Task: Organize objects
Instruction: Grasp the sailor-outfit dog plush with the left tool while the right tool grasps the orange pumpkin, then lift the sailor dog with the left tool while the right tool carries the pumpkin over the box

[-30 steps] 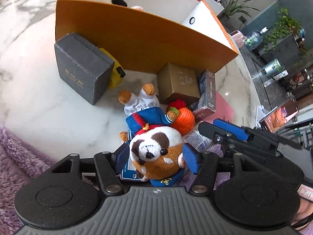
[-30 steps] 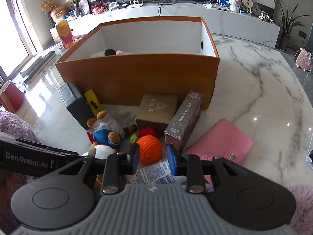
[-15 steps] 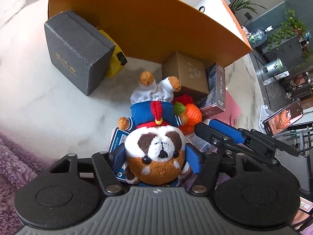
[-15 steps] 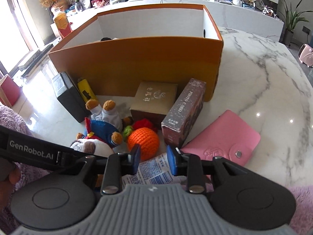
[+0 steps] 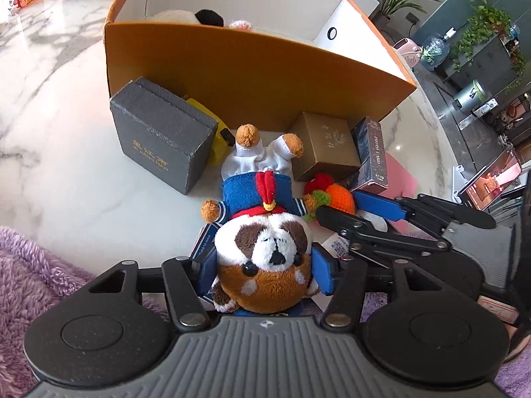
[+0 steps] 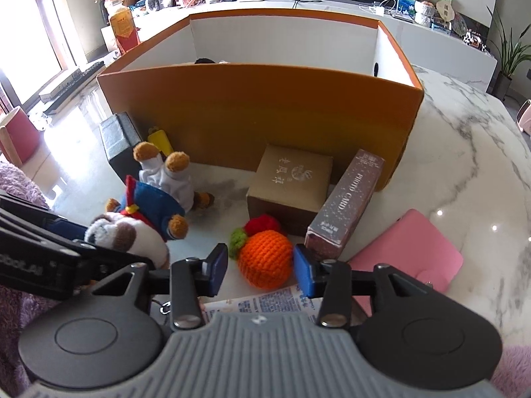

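On the marble table [image 5: 59, 152], our left gripper [image 5: 262, 270] is closing on the plush dog [image 5: 265, 258]; at 3 o'clock our right gripper [image 6: 261, 267] is opening around the orange ball [image 6: 265, 258].

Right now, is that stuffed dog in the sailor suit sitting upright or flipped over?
Flipped over. The stuffed dog has its head nearest the left hand-held gripper, between the closing pads, while its feet point away toward the orange box.

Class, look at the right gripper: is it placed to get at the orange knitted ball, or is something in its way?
Probably yes. The right gripper has its jaws opening, and the ball lies just ahead of them with nothing between. The photo-card box stands close beside one pad, so that side is tight.
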The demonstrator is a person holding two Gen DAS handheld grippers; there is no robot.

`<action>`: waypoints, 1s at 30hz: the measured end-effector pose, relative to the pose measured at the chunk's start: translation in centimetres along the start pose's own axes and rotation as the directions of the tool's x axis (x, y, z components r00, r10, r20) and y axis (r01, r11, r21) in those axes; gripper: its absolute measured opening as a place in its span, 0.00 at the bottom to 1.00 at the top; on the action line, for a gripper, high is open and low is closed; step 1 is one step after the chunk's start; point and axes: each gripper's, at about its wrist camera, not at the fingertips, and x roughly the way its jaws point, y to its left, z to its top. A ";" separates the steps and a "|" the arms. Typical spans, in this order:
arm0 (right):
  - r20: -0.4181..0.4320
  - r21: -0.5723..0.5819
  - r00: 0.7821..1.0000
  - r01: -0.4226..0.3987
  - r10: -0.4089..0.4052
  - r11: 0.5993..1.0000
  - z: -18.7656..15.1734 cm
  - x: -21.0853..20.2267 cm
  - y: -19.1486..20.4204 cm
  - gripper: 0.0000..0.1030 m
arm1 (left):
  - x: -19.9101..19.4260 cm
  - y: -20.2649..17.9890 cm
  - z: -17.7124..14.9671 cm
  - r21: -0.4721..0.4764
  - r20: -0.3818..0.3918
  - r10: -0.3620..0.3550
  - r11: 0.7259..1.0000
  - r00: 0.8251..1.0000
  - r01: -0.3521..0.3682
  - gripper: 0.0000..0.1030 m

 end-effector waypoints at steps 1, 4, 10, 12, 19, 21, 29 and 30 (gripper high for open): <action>-0.001 -0.005 1.000 0.002 -0.002 1.000 0.0 0.2 0.1 0.45 | -0.2 -0.1 0.0 0.004 0.004 -0.003 1.000 1.000 0.003 0.65; -0.007 -0.016 1.000 0.011 -0.011 1.000 0.0 0.7 0.5 0.47 | -0.6 -0.3 0.1 0.014 0.015 -0.005 1.000 1.000 0.005 0.65; 0.006 -0.036 1.000 0.025 -0.025 0.999 -0.2 0.8 0.9 0.45 | -1.6 -0.5 -0.1 0.022 0.032 -0.008 1.000 0.999 0.007 0.65; 0.009 -0.031 1.000 0.022 -0.021 0.999 -0.2 0.5 0.9 0.41 | -2.1 -0.6 -0.2 0.024 0.041 -0.013 1.000 0.999 0.012 0.65; 0.058 -0.031 0.998 0.002 0.000 1.000 0.3 -2.2 1.3 0.37 | -5.1 -1.0 -0.3 0.039 0.095 -0.034 0.999 0.995 0.031 0.65; 0.083 -0.018 0.996 -0.026 0.028 0.999 0.8 -3.3 1.2 0.37 | -6.0 -1.0 0.0 0.038 0.114 -0.048 0.998 0.992 0.043 0.65; 0.203 -0.033 0.977 -0.057 0.063 0.998 4.7 -7.4 0.6 0.37 | -9.0 -1.2 3.5 0.056 0.184 -0.105 0.994 0.977 0.096 0.64; 0.218 -0.036 0.974 -0.059 0.066 0.998 5.2 -8.0 0.4 0.37 | -9.4 -1.3 4.2 0.058 0.192 -0.115 0.993 0.975 0.106 0.64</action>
